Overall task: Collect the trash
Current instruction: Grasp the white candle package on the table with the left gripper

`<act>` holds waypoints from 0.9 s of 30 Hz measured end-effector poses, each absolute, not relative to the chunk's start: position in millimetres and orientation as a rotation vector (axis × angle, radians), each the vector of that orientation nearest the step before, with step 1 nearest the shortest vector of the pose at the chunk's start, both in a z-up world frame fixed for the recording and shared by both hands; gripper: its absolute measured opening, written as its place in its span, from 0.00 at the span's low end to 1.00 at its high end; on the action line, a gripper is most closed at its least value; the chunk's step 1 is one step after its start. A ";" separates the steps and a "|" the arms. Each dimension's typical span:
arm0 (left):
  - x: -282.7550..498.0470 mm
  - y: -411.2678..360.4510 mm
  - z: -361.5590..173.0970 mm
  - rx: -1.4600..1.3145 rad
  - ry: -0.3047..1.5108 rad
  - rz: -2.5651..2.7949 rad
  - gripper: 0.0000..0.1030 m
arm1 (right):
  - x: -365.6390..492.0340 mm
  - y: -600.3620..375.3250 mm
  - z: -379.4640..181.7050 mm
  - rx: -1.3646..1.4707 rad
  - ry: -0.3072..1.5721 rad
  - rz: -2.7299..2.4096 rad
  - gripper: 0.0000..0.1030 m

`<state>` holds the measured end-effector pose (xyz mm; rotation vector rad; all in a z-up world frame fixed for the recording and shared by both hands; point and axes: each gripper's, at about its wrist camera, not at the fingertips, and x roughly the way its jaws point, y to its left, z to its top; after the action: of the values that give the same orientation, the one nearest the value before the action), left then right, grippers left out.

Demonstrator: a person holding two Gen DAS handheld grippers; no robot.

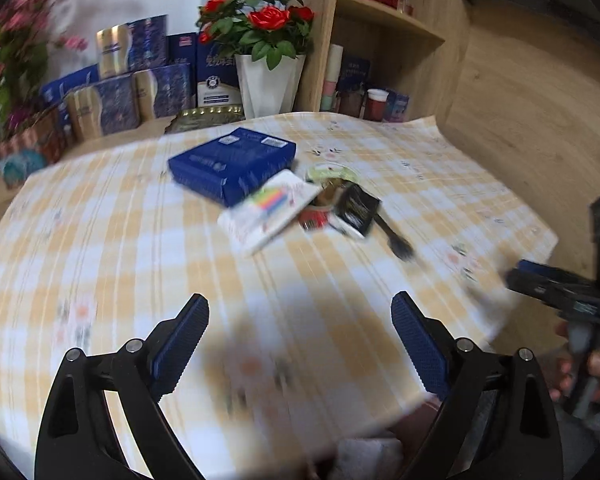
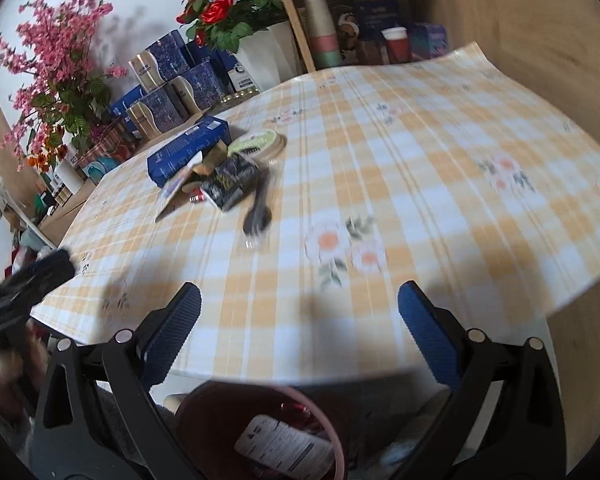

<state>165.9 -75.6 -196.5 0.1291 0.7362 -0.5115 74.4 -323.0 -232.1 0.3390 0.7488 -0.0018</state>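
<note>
Trash pile [image 1: 300, 196] (blue box, white packet, lidded cup, black fork) sits mid-table on the checked cloth [image 1: 100, 240], untouched. Step: approach. Next move likely a reach forward, then drop into the bin [image 2: 260, 432] below the table edge. Left gripper [image 1: 300, 340] and right gripper [image 2: 300, 332]: both wide open, empty.

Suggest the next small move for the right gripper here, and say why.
Probably reach the right gripper forward to the black fork. Its jaws stand open and empty, the fork is the nearest piece of the trash pile, and the bin waits below the table edge.
</note>
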 end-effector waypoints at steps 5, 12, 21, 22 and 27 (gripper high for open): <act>237.6 -109.5 -218.3 0.185 0.807 -0.513 0.76 | 97.7 -328.5 -231.8 0.395 0.748 0.033 0.94; 293.6 -122.9 -236.1 0.255 0.862 -0.531 0.69 | 117.4 -334.4 -238.8 0.387 0.774 0.062 0.94; 310.8 -136.0 -248.5 0.443 0.861 -0.586 0.66 | 134.0 -347.2 -242.9 0.398 0.782 0.071 0.94; 313.7 -136.2 -248.9 0.442 0.865 -0.587 0.66 | 135.2 -347.9 -242.5 0.402 0.782 0.073 0.95; 323.1 -135.6 -250.3 0.446 0.885 -0.586 0.55 | 141.9 -345.3 -238.0 0.391 0.780 0.093 0.94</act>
<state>323.1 -135.6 -250.3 0.4456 0.8855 -0.5863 141.9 -345.3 -238.0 0.3909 0.7803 0.0931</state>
